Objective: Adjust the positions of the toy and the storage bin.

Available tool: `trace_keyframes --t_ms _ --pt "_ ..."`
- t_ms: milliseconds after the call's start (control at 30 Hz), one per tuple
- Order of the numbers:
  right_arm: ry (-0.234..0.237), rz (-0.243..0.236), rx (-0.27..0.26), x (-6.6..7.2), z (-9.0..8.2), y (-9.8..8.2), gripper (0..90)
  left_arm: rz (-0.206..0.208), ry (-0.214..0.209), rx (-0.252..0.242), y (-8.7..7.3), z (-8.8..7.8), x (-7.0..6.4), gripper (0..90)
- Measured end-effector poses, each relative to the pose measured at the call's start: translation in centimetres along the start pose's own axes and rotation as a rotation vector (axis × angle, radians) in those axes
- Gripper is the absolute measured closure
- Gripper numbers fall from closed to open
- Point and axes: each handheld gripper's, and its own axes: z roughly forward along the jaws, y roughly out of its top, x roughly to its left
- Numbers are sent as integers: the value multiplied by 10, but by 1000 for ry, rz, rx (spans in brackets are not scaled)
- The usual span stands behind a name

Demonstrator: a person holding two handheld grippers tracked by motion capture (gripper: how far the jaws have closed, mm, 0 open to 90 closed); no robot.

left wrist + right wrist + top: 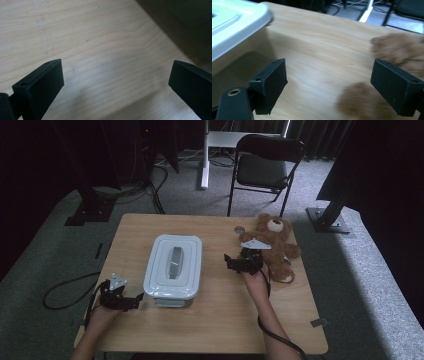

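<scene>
Right gripper [329, 82] agape; blurred teddy [402, 47], seemingly untouched.

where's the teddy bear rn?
High view: teddy bear lies at the table's far right corner, right of the lidded box, with the open right gripper beside it.

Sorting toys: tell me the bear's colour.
Brown, with a paler muzzle; the bear shows best in the high view.

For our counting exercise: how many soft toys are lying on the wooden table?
1. A brown teddy bear lies near the table's far right corner, beside the right gripper and to the right of the white lidded box. Anything inside the closed box is hidden.
</scene>
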Motion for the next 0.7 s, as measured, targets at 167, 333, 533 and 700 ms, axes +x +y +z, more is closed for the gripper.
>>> trace_keyframes --t_ms 167,333,533,700 --pt "52 -15 2 26 15 -12 130 9 -19 -12 7 6 -1 6" --pt "85 -46 45 45 32 -25 130 15 -14 -21 13 11 -1 6" --pt "96 -52 82 53 47 -30 130 14 -21 -37 20 18 8 6" --pt "98 -45 100 54 58 -30 130 5 -18 -42 27 22 11 6"
